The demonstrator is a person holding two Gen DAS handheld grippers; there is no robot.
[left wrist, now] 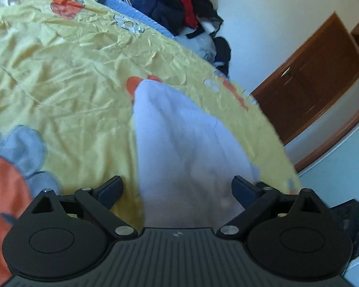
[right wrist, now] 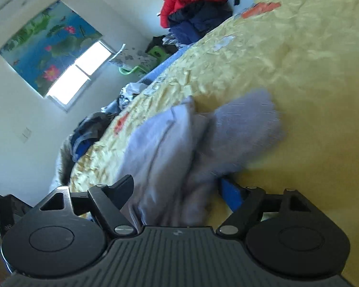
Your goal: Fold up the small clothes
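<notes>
A small pale lilac-white garment [left wrist: 179,129] lies on the yellow flower-print bedsheet [left wrist: 71,71], blurred and stretching away from the camera. My left gripper [left wrist: 177,191] is open wide over the garment's near end. The cloth lies between its fingers, and the left pad stands apart from it. In the right wrist view the same garment [right wrist: 170,138] is bunched in folds on the sheet [right wrist: 299,59], one flap spread to the right. My right gripper [right wrist: 177,192] is open with the near end of the cloth lying loose between its fingers.
A heap of red, navy and black clothes [left wrist: 174,0] sits at the bed's far side, also in the right wrist view [right wrist: 191,7]. A brown door [left wrist: 311,83] and pale floor lie past the bed's right edge. A window [right wrist: 81,71] and more clothes [right wrist: 91,129] are on the left.
</notes>
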